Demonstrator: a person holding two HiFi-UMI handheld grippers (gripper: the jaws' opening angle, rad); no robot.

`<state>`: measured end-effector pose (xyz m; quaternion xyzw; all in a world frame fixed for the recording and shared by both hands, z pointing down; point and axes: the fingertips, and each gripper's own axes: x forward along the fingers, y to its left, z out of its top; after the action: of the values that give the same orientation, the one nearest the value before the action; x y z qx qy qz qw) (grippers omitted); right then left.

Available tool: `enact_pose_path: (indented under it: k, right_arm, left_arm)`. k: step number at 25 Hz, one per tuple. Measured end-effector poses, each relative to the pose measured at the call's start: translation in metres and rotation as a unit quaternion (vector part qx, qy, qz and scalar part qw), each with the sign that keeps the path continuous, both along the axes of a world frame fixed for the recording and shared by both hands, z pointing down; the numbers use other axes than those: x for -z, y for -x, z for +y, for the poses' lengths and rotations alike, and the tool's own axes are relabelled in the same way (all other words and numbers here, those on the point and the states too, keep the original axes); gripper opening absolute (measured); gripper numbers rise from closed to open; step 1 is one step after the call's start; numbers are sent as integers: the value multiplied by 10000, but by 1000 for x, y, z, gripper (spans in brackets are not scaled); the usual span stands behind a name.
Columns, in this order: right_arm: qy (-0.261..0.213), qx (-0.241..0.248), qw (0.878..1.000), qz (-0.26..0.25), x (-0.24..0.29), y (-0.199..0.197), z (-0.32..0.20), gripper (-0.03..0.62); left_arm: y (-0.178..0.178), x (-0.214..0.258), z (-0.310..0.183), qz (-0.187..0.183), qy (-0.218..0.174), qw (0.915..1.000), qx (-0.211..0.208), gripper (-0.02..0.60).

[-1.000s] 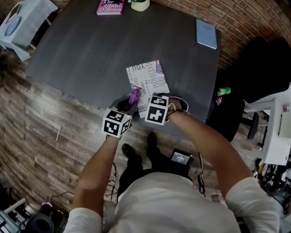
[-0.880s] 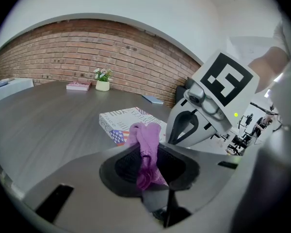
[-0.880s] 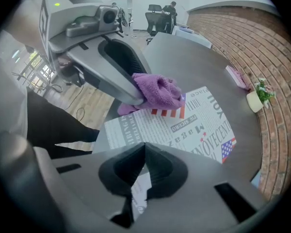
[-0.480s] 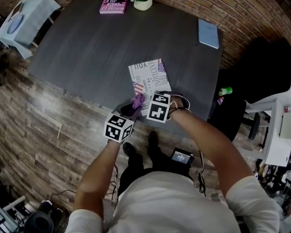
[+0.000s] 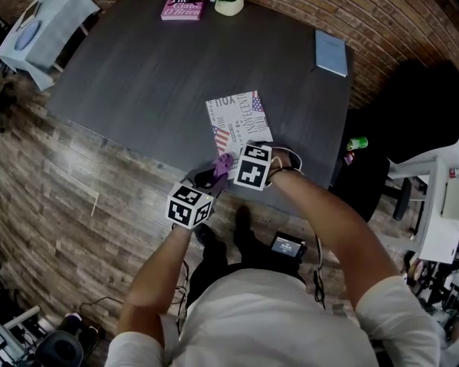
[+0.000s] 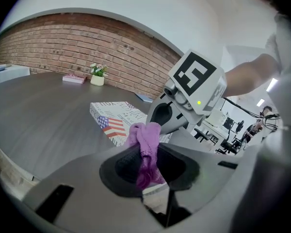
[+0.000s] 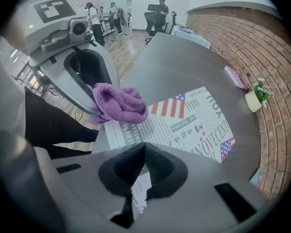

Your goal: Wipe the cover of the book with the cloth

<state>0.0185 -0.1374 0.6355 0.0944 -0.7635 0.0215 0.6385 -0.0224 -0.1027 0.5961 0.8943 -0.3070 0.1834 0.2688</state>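
on the dark table (image 5: 138,67) the book (image 5: 239,121) lies flat near the front edge, with our right gripper (image 7: 143,152), jaws shut on nothing, pointing down at its near end, where we'd steady it. our left gripper (image 6: 148,152) pinches the purple cloth (image 6: 146,139) at the book's near left corner; we'd press the bunch flat and sweep across the whole cover.

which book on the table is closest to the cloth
The white newsprint-covered book with flag prints, right beside the purple cloth; the pink book and the grey-blue book lie far from it.
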Motion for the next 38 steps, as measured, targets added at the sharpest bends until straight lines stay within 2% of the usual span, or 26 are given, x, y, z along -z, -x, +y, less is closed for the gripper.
enact_pose_path:
  k: [19, 26, 32, 35, 38]
  right_arm:
    - [-132, -48, 9999, 38, 2, -1, -1, 14]
    - [-628, -27, 9980, -74, 7, -1, 2, 15]
    - [-746, -615, 9927, -723, 28, 3, 10, 17]
    - [-797, -928, 9876, -988, 42, 2, 12, 17]
    - [-867, -1096, 9833, -1165, 55, 2, 18, 18]
  left_arm:
    - [-4, 8, 51, 423, 463, 9979, -174, 92]
    - [-6, 21, 78, 747, 532, 9954, -272, 92]
    - [14, 35, 85, 971, 531, 9938, -43, 92]
    - [23, 46, 84, 1235, 682, 9897, 233, 92]
    - [32, 62, 81, 1495, 648, 9857, 427, 92]
